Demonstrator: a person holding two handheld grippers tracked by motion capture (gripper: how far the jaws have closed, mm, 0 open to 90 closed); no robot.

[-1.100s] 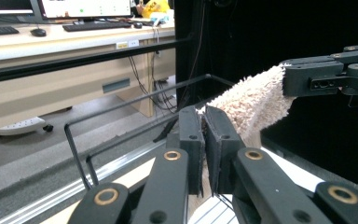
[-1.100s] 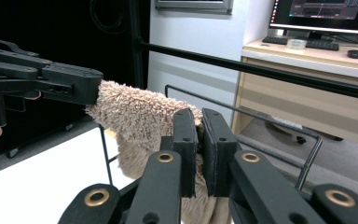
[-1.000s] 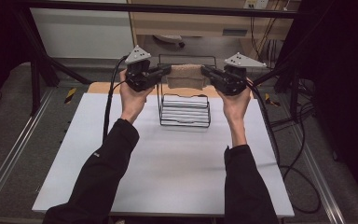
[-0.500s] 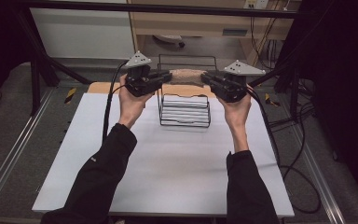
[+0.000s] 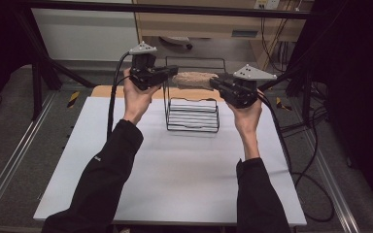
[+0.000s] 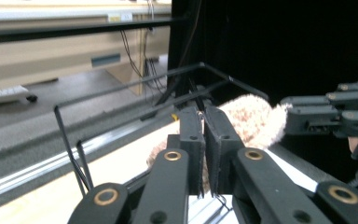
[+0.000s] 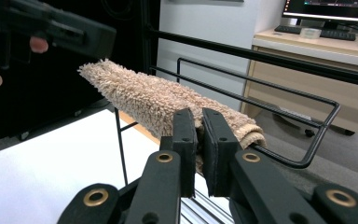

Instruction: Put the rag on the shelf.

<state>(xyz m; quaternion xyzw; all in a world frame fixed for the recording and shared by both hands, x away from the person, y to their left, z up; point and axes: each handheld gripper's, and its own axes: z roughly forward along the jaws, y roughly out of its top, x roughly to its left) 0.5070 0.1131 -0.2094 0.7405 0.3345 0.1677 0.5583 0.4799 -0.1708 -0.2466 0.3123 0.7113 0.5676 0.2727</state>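
Since the earlier frames both hands have risen and drawn a little apart, so the towel (image 5: 194, 78) that sagged low over the rack is now stretched level above it, in the upper middle of the high view. Nearest the camera, two dark-sleeved forearms come up from the bottom edge over the white bench (image 5: 175, 170). Beyond them the left gripper (image 5: 167, 74) holds one end of the towel and the right gripper (image 5: 218, 83) the other; in the left gripper view its fingers (image 6: 190, 140) are pressed together on the fluffy tan cloth, and in the right gripper view its fingers (image 7: 186, 140) pinch the hemmed end likewise. Below and just behind the towel stands the black wire rack (image 5: 193, 114), centre of the frame, its tall rear bar (image 5: 195, 59) rising at about the towel's height. Farther off, a wooden cabinet (image 5: 209, 22) crosses the top of the frame. The step in hand looks like carrying the stretched towel to hang it on the rack. The next move probably calls for keeping both grips tight, moving the two hands forward together over the bar, then lowering evenly so the cloth drapes without slipping. Count: one towel, one rack, two grippers.
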